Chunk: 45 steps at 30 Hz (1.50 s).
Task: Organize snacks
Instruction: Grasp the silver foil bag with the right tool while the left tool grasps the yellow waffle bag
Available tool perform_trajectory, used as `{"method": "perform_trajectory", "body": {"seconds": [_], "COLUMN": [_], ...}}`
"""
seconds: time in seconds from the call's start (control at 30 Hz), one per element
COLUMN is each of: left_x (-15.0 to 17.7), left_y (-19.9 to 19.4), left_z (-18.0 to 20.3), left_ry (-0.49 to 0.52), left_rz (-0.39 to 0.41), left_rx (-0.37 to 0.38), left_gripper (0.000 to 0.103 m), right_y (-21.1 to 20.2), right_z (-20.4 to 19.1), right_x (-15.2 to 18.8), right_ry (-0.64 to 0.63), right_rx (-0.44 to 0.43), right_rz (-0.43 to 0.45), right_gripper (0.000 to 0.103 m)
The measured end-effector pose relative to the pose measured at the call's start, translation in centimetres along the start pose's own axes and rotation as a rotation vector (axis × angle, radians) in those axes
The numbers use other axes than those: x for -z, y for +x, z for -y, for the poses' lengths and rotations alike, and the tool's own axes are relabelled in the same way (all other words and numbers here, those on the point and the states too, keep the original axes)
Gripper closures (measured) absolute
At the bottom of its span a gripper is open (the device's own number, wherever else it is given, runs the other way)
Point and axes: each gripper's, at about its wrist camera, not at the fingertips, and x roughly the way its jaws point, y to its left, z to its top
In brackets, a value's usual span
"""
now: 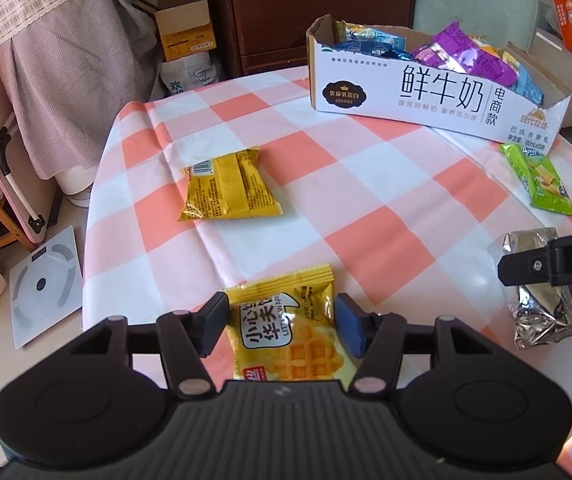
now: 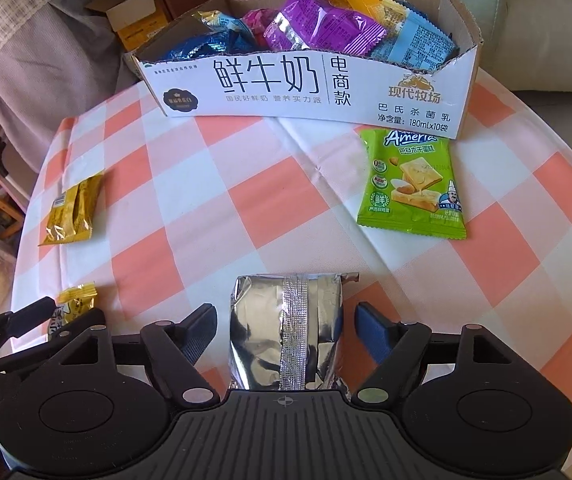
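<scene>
My left gripper [image 1: 279, 326] is open around a yellow waffle packet [image 1: 286, 332] lying on the checked tablecloth; the fingers stand at its two sides. My right gripper [image 2: 286, 334] is open around a silver foil packet [image 2: 286, 332], with a gap on each side. The white milk carton box [image 1: 426, 96] at the far side holds several snack packets; it also shows in the right wrist view [image 2: 286, 92]. A second yellow packet [image 1: 227, 184] lies at mid-left and a green cake packet [image 2: 410, 184] lies near the box's right end.
The round table's edge [image 1: 93, 216] drops off at the left, with a scale [image 1: 43, 276] on the floor below. A dark wooden cabinet [image 1: 318, 4] and a cardboard box [image 1: 183, 26] stand behind. The right gripper's finger [image 1: 542, 264] shows over the silver packet.
</scene>
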Motion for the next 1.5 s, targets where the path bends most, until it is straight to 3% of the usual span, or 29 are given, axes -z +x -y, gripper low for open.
{"method": "perform_trajectory", "body": {"seconds": [0.17, 0.27, 0.37, 0.43, 0.5, 0.83, 1.07, 1.3, 1.43, 1.5], "left_x": [0.2, 0.3, 0.3, 0.3, 0.3, -0.3, -1.1, -1.2, -1.2, -1.0], "left_y": [0.2, 0.1, 0.0, 0.0, -0.1, -0.9, -1.7, -1.0, -0.9, -0.7], "left_z": [0.4, 0.6, 0.6, 0.7, 0.8, 0.8, 1.1, -0.9, -2.7, -3.1], "left_ry": [0.012, 0.022, 0.023, 0.027, 0.030, 0.018, 0.017, -0.066, -0.126, -0.140], "left_rz": [-0.021, -0.012, -0.011, -0.010, -0.008, 0.017, 0.057, 0.020, 0.000, -0.017], "left_rx": [0.016, 0.010, 0.033, 0.040, 0.042, 0.068, 0.083, 0.092, 0.122, 0.136], "left_gripper": [0.033, 0.033, 0.042, 0.044, 0.045, 0.050, 0.066, 0.066, 0.050, 0.047], "right_y": [-0.4, 0.0, 0.4, 0.2, 0.1, -1.0, -1.7, -0.9, -0.6, -0.7], "right_z": [-0.3, -0.9, -1.4, -1.6, -1.7, -1.6, -2.0, -1.4, -0.6, -0.5], "right_x": [0.9, 1.4, 1.8, 1.9, 1.8, 1.3, 1.0, 0.9, 0.6, 0.5], "right_ry": [-0.057, -0.109, -0.152, -0.174, -0.182, -0.162, -0.174, -0.144, -0.079, -0.064], "right_rx": [0.019, 0.050, 0.065, 0.067, 0.064, 0.020, -0.016, -0.023, -0.047, -0.053], "right_rz": [-0.023, -0.042, -0.046, -0.029, -0.018, 0.050, 0.093, 0.044, 0.018, 0.022], "right_gripper": [0.023, 0.023, 0.028, 0.039, 0.043, 0.046, 0.048, 0.046, 0.045, 0.042]}}
